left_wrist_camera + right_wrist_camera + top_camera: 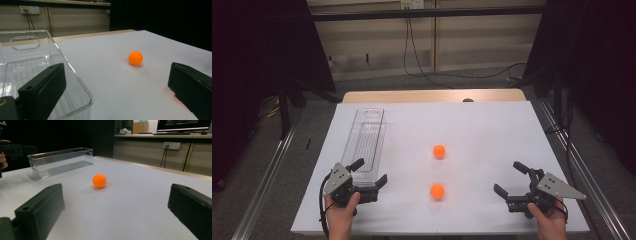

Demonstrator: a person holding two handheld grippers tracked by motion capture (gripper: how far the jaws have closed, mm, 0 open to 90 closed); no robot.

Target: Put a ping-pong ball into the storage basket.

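Two orange balls lie on the white table: the far ball (439, 151) near the middle and the near ball (437, 191) closer to me. A long clear plastic bin (364, 145) lies empty at the left. My left gripper (372, 171) is open at the bin's near end, one jaw over its rim. In the left gripper view, the left gripper (115, 82) has an orange ball (135, 58) ahead and the bin (37, 62) at left. My right gripper (506, 177) is open at the front right. The right gripper view shows the right gripper (115, 200) facing a ball (99, 181) and the bin (60, 161).
The white table sheet (492, 125) ends at a wooden strip along the far edge. Metal rails run along both sides of the table. Cables hang from a wall socket (30, 10). The person's left hand (3, 157) shows at the far left of the right gripper view.
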